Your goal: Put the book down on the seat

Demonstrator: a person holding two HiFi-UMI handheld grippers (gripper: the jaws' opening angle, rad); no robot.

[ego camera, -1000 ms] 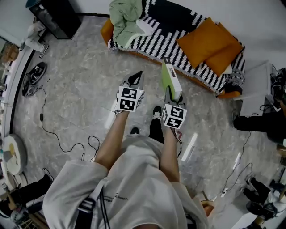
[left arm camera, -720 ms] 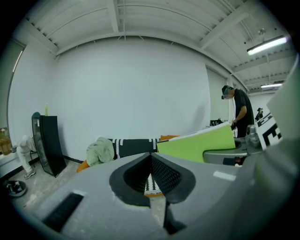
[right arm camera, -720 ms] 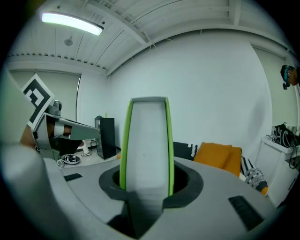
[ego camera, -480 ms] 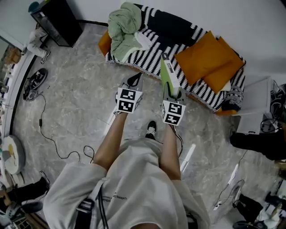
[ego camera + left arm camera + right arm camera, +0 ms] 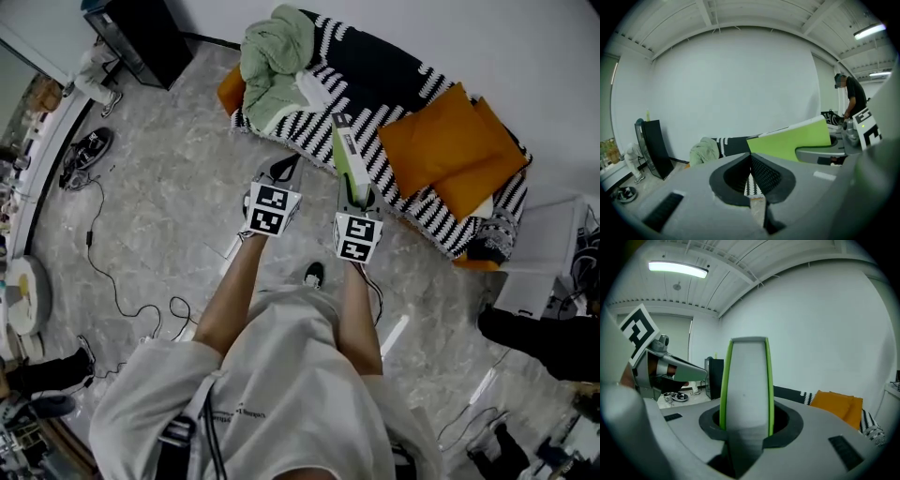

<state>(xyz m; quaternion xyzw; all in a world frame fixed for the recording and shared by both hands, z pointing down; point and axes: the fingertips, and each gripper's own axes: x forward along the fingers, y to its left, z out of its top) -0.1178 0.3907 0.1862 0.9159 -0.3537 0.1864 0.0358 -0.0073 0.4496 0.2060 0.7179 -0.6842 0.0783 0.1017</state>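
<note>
Grey marble floor, with a black-and-white striped sofa seat [image 5: 394,173] dead ahead of both tongs. Right gripper [image 5: 357,199] is clamped on a thin lime-green-covered book [image 5: 349,159] with a pale page block, held on edge. Its long axis runs straight out from the jaws toward the sofa back. From the head view the far end looks to be over the seat's front edge, well above the fabric. The free striped patch lies between the crumpled pale-green blanket [image 5: 272,66] and the orange cushions [image 5: 450,155]. Left gripper [image 5: 289,164] sits just beside, jaws together on nothing. My call: the right hand does the drop, tipping the book flat.
</note>
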